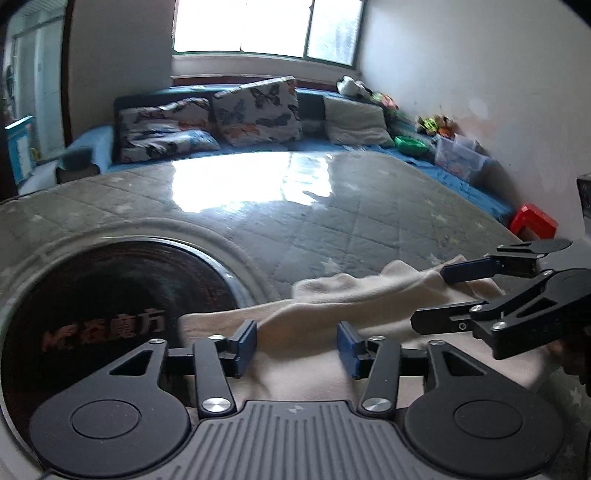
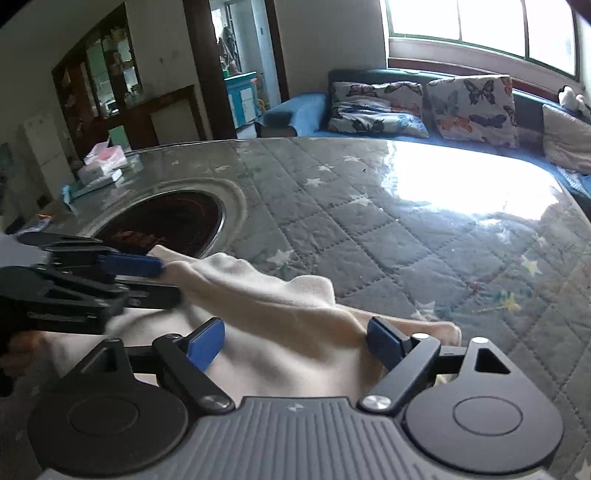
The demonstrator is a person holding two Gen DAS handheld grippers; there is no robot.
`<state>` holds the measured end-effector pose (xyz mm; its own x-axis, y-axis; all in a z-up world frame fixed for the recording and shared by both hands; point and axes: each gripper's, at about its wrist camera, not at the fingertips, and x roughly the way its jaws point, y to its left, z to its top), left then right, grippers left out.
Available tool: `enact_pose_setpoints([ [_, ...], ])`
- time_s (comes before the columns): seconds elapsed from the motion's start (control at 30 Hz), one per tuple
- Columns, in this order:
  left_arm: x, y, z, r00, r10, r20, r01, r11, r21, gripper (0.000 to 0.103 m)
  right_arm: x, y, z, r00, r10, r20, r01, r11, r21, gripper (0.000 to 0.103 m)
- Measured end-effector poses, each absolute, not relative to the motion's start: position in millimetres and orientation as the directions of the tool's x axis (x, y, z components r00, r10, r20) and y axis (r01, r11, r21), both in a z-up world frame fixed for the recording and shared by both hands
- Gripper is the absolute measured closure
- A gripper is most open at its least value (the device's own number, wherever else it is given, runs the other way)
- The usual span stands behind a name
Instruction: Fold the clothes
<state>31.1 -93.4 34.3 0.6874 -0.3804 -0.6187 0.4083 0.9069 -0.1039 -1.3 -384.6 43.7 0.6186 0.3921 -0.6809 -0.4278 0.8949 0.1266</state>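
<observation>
A home living room was indicated by a blue sofa point(image 2: 306, 107) with butterfly cushions point(image 1: 258, 110), a window point(image 1: 266, 26), and a quilt-covered desk point(image 2: 406, 229).

A cream, soft knit garment point(image 1: 332, 295) point(image 2: 266, 332) lies rumpled on the table's near edge, one ridge of fabric lifted, running from nine o'clock toward three o'clock.

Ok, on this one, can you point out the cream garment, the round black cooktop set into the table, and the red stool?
cream garment point(image 2: 280, 354): right wrist view, on the bunched middle of the cloth.
round black cooktop point(image 1: 122, 295): left wrist view, on its dark glass face.
red stool point(image 1: 533, 219): left wrist view, on its top.
</observation>
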Motion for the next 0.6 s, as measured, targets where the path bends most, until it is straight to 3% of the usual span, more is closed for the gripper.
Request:
enact_pose_setpoints([
  [0.1,19,-85,41,0.713,-0.365,-0.599,0.395,0.914,-0.087,0.044,-1,-381,47,0.63,0.354,-0.691,-0.419,0.904,0.082,0.012],
  [0.23,-9,-82,49,0.748,-0.355,-0.561,0.406,0.913,-0.035,0.024,-16,-382,54,0.654,0.323,-0.684,-0.403,0.914,0.047,0.002],
  [0.3,-21,-82,49,0.753,-0.356,-0.554,0.414,0.91,-0.022,0.019,-29,-383,56,0.667,0.311,-0.677,-0.41,0.912,0.014,0.0],
  [0.6,-39,-82,28,0.739,-0.313,-0.597,0.363,0.931,-0.038,0.014,-80,-399,44,0.696,0.275,-0.663,-0.372,0.928,-0.006,0.0],
])
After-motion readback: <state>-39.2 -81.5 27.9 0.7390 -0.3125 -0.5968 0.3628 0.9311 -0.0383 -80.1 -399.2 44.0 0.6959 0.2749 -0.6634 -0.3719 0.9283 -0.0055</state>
